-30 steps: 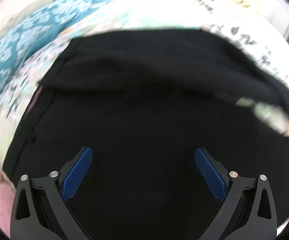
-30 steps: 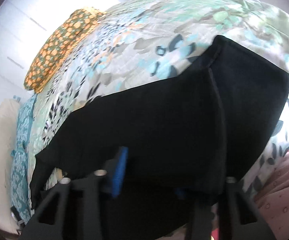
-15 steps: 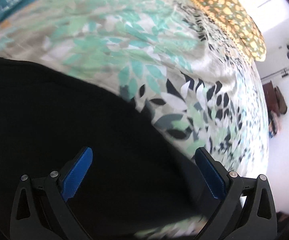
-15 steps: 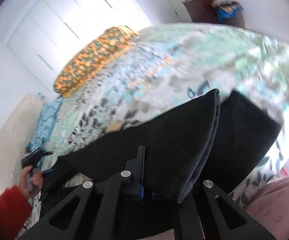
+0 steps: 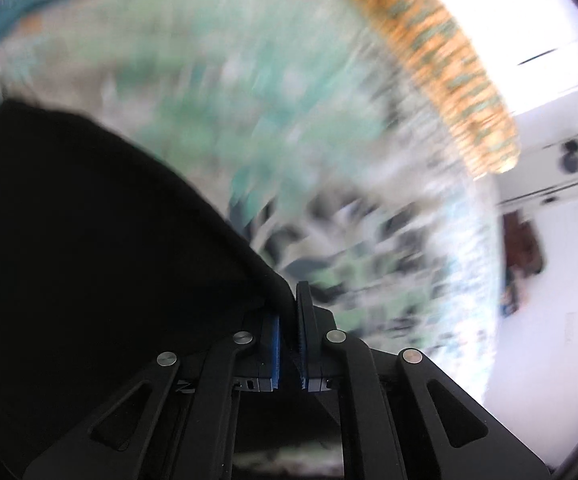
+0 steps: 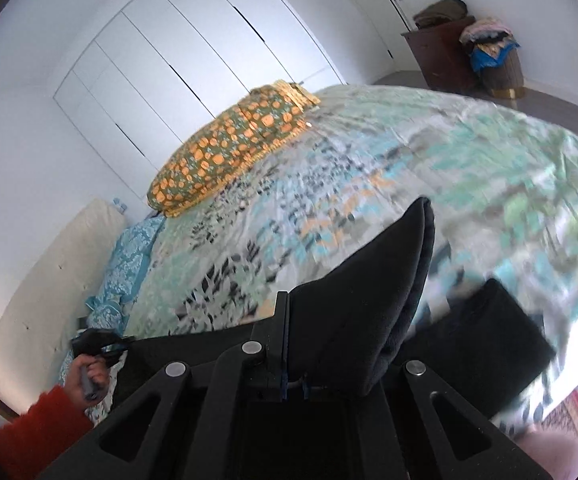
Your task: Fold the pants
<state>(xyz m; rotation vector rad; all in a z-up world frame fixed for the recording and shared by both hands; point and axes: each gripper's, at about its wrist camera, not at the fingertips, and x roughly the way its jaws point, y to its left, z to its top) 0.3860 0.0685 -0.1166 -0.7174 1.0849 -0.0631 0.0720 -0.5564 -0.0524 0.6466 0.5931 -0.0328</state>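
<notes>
Black pants point(image 6: 369, 300) are lifted partly off a bed point(image 6: 469, 152) covered in a leaf-print spread. The right gripper point(image 6: 293, 376) has its jaws pressed together on a doubled fold of the cloth, which rises in a peak just ahead of it; the rest lies dark on the bed near its right edge. The left gripper point(image 5: 289, 344) also pinches the black fabric, its blue pads nearly touching, with the cloth spreading away to its left. From the right view, the left gripper sits off toward the bed's left edge, so the garment's long axis appears to run between the two hands. An orange patterned pillow point(image 6: 229, 148) lies along the bed's far edge.
</notes>
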